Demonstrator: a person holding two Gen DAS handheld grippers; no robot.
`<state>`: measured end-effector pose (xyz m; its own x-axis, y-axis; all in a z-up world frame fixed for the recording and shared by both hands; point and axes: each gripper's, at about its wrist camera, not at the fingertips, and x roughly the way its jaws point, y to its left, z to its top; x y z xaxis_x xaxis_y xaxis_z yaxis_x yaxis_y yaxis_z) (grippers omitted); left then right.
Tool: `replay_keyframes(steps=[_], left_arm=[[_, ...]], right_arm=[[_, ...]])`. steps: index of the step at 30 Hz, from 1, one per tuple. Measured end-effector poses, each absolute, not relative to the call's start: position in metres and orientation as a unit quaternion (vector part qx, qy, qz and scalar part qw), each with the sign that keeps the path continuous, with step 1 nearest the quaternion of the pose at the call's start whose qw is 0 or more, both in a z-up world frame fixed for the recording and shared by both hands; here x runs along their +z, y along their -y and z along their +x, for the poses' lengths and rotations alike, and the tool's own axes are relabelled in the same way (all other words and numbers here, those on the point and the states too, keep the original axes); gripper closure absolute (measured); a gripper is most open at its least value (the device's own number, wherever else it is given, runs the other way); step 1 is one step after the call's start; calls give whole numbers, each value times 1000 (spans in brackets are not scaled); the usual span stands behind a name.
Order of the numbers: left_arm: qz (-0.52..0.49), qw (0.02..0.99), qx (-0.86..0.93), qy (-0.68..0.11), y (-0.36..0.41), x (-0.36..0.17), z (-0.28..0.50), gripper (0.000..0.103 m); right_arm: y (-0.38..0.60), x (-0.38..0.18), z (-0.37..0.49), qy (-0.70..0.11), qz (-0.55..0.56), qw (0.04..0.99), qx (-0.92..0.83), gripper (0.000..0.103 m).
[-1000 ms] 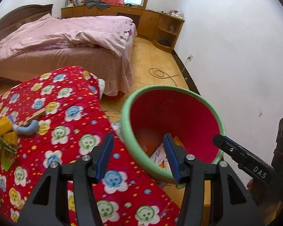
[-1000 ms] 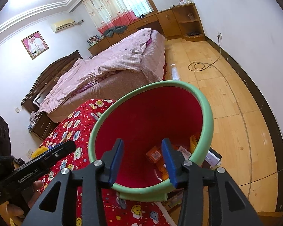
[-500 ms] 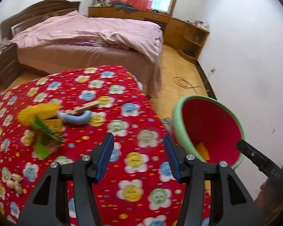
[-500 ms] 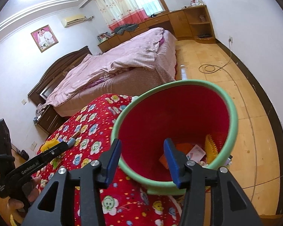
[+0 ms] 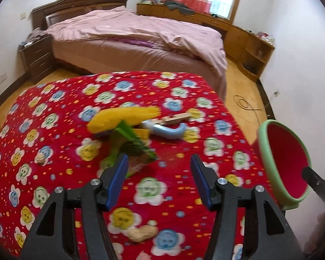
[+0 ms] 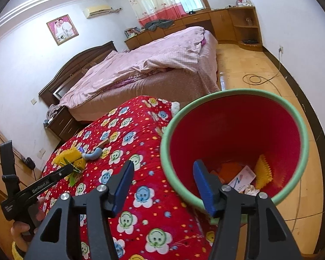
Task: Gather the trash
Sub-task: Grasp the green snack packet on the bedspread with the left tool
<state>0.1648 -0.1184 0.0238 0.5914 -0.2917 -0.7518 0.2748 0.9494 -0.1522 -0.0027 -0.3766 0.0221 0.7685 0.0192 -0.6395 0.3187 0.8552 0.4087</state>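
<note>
A red bin with a green rim [image 6: 234, 143] stands beside the table, with paper scraps and a yellow piece [image 6: 263, 171] inside; it also shows at the right in the left wrist view [image 5: 281, 162]. On the red flowered tablecloth [image 5: 60, 112] lies a pile: a yellow brush [image 5: 121, 118], a green wrapper [image 5: 134, 147], a blue handle [image 5: 169, 131] and a wooden stick [image 5: 176, 118]. A peanut [image 5: 142, 233] lies near the front. My left gripper [image 5: 159, 179] is open and empty, just short of the pile. My right gripper [image 6: 162, 186] is open and empty over the bin's near rim.
A bed with a pink cover [image 5: 140, 34] stands behind the table. Wooden cabinets [image 5: 249, 43] line the far wall. A cable [image 6: 256, 79] lies on the wood floor. A small shell [image 5: 41, 159] lies at the cloth's left.
My left gripper has swung left from the bin to face the pile on the table. My right gripper shifted slightly left, still over the bin. Both stayed open.
</note>
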Motion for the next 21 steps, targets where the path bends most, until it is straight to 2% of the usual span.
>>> replay_keyframes(steps=[1,3,8,11,21], left_arm=[[-10,891,-156,-426,116,21,167,34],[-2,889,-154,-432,112,15,172,29],[25,888,-144,-437,110,0,184,27],[31,889,-145,-433,110,-6,190,19],[37,882,-140,-449,110,-25,211,19]], right_arm=[[374,22,0,-332,254,905,-81,43],[368,20,7,-337,252,904,-77,43],[359,16,20,-348,247,902,-70,42],[354,14,26,-354,243,901,-66,42],[348,8,39,-367,236,898,-60,42]])
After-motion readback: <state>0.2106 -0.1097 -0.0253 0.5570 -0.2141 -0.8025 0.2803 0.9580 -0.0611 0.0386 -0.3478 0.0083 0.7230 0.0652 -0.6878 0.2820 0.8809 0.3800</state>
